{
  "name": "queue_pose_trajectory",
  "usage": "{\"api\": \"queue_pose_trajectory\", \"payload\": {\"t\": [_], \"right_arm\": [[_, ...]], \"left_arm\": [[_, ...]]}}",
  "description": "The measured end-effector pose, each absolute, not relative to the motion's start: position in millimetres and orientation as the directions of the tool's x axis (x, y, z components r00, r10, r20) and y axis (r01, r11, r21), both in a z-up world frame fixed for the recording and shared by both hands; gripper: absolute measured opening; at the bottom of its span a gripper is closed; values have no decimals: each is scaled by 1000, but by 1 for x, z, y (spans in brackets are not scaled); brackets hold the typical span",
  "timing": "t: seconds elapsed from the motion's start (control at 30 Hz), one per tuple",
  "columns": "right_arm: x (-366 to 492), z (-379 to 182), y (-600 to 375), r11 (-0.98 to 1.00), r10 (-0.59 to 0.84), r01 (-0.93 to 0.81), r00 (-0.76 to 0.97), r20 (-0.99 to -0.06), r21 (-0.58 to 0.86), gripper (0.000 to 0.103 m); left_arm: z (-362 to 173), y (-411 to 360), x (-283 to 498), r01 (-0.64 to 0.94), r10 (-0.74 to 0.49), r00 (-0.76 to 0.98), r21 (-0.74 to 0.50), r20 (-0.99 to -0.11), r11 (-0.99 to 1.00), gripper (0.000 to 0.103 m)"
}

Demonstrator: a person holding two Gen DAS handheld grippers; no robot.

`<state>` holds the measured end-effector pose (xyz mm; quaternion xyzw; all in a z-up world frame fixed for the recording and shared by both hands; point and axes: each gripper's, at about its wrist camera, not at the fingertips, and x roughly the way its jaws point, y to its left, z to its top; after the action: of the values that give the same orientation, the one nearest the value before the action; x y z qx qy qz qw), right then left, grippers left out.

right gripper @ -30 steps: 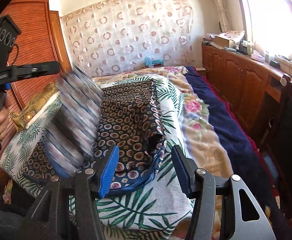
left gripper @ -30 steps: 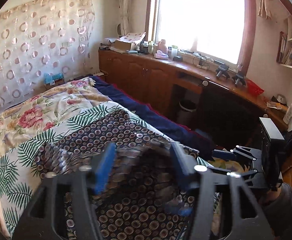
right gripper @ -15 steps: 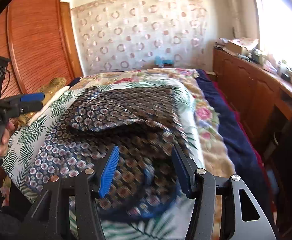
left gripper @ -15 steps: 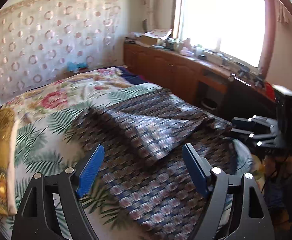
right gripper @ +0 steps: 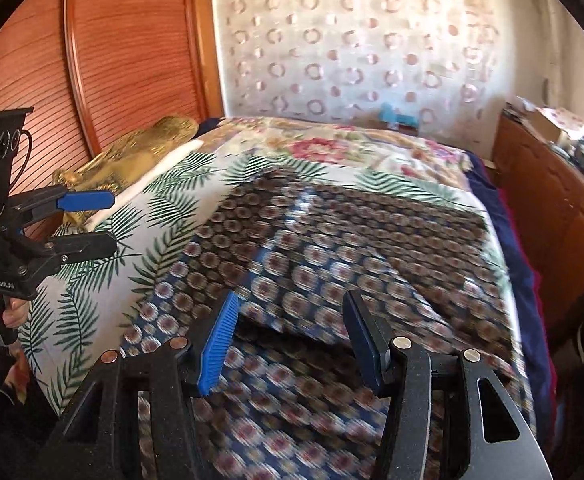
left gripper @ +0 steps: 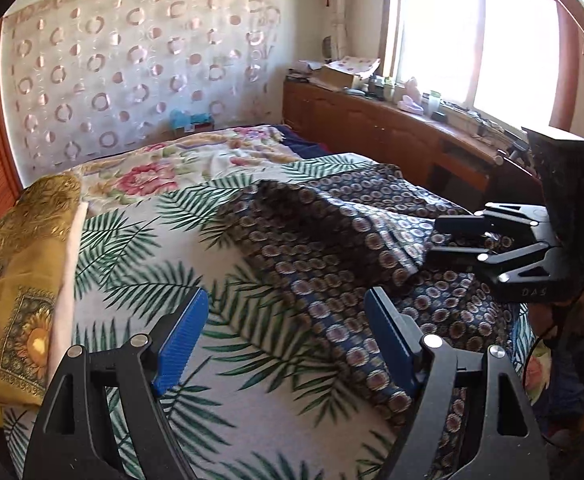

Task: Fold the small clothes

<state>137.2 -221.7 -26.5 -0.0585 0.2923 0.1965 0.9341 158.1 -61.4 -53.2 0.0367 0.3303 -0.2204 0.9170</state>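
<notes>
The left gripper point(left gripper: 285, 336) hangs released over the palm-leaf sheet point(left gripper: 139, 248), its ribbed blue pads point(left gripper: 179, 344) spread wide with only bedding behind the gap; its jaws have just been opening. The right gripper point(right gripper: 287, 336) also stands apart from the cloth, jaws parted and empty, its lower frame cut off by the picture edge. The patterned garment point(left gripper: 332, 240), dark blue with rings of small medallions, lies on that sheet in soft creased folds, one flap doubled over. Motion blur smears its near part in the right view. Against the sheet's far-left edge sits a gold embroidered cushion point(left gripper: 15, 280).
</notes>
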Motion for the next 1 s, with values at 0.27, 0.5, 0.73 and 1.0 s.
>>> {"api": "queue_pose_trajectory", "payload": {"t": [0.27, 0.5, 0.73, 1.0], "right_arm": [[173, -37, -192, 894, 315, -446, 701, -640, -48, 56], [202, -47, -185, 899, 254, -429, 675, -693, -89, 29], [225, -22, -211, 908, 218, -398, 716, -663, -132, 5], [287, 13, -269, 944, 82, -262, 774, -628, -199, 5]], "left_arm": [[-65, -43, 168, 405, -377, 683, -104, -626, 908, 81], [-78, -44, 179, 414, -385, 661, -115, -644, 903, 81], [-90, -49, 188, 433, -408, 637, -133, -654, 891, 81], [-100, -59, 196, 441, -412, 605, -144, -681, 886, 81]]}}
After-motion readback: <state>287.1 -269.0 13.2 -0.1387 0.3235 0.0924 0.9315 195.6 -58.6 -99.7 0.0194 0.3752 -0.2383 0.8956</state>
